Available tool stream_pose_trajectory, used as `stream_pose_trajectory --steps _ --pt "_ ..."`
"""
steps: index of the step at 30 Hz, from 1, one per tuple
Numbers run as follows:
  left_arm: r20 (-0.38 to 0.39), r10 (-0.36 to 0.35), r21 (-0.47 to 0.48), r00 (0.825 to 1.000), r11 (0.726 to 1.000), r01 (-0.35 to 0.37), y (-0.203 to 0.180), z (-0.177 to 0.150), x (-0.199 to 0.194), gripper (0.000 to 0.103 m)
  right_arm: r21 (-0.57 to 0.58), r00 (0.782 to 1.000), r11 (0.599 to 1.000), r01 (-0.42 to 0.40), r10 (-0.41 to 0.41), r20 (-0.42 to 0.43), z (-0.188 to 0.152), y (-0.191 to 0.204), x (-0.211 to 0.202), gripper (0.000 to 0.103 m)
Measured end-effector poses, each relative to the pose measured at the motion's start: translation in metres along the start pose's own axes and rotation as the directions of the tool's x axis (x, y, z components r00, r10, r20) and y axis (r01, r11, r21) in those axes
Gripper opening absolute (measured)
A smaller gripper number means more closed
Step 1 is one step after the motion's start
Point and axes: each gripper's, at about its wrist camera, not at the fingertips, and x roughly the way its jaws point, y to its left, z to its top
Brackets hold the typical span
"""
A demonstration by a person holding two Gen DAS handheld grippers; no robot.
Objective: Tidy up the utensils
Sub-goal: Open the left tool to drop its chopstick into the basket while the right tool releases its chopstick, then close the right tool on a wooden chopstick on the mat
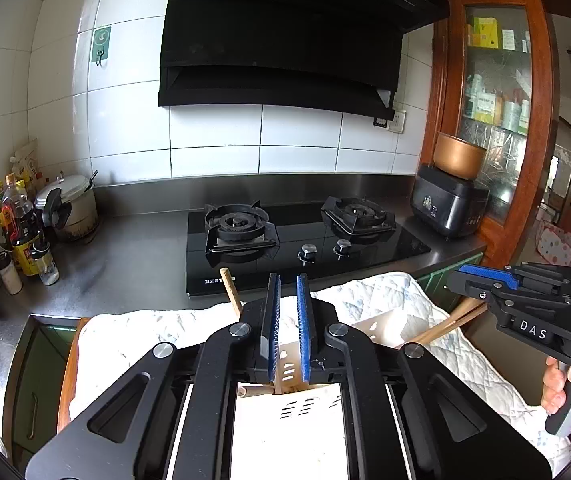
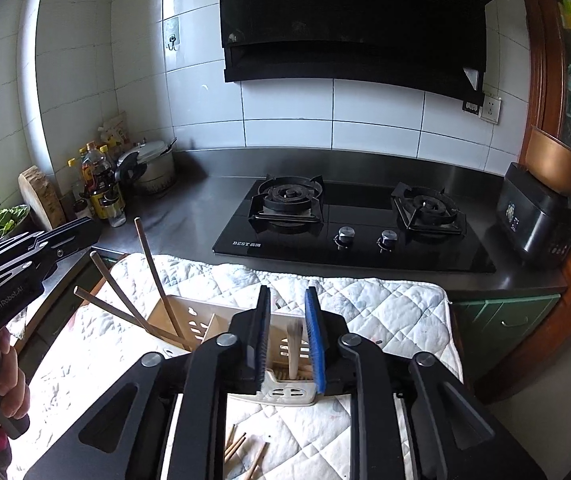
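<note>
A cream slotted utensil holder (image 2: 205, 316) stands on a white quilted cloth (image 2: 385, 308). Several wooden chopsticks (image 2: 153, 272) lean out of its left compartment. My right gripper (image 2: 288, 290) hovers over the holder's right compartment with its jaws apart. A pale, blurred utensil (image 2: 293, 344) stands below the gap, and the pads do not press on it. My left gripper (image 1: 288, 278) is right over the holder (image 1: 285, 420), its pads a narrow gap apart with nothing between them. One chopstick (image 1: 230, 292) rises just left of it. Loose chopsticks (image 2: 237, 446) lie on the cloth.
A black two-burner gas stove (image 2: 349, 236) sits on the steel counter beyond the cloth. Bottles (image 2: 101, 188) and a lidded pot (image 2: 153, 172) crowd the back left. A black cooker (image 2: 537, 220) stands at the right. A hand holds each gripper's handle.
</note>
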Motion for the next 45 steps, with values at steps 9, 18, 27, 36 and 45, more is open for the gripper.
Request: stream_pose_trajectory --steps 9,18,27,36,45 --pt "0.06 0.011 -0.008 0.998 1.0 -0.011 -0.002 -0.009 -0.052 0.031 -0.036 0.994 0.998 0.058 -0.055 0.094 -0.026 0.01 -0.061 0.039" --pt "0.042 0.005 -0.049 0.999 0.999 -0.003 0.003 -0.067 -0.11 0.053 -0.011 0.999 0.999 0.031 -0.031 0.022 -0.12 0.03 -0.091 0.052" --pt "-0.041 0.021 -0.066 0.999 0.998 -0.024 0.008 -0.144 -0.128 0.077 0.057 0.993 0.998 0.015 -0.008 -0.12 -0.225 0.051 -0.076 0.052" --pt "-0.088 0.131 -0.064 0.987 0.988 -0.137 0.018 -0.188 -0.125 0.086 0.113 0.979 0.993 0.019 0.004 -0.203 -0.281 0.071 -0.057 0.043" --pt "-0.155 0.16 -0.091 0.975 0.98 -0.176 0.029 -0.212 -0.111 0.089 0.176 0.966 0.984 0.01 0.036 -0.256 -0.296 0.079 -0.033 0.029"
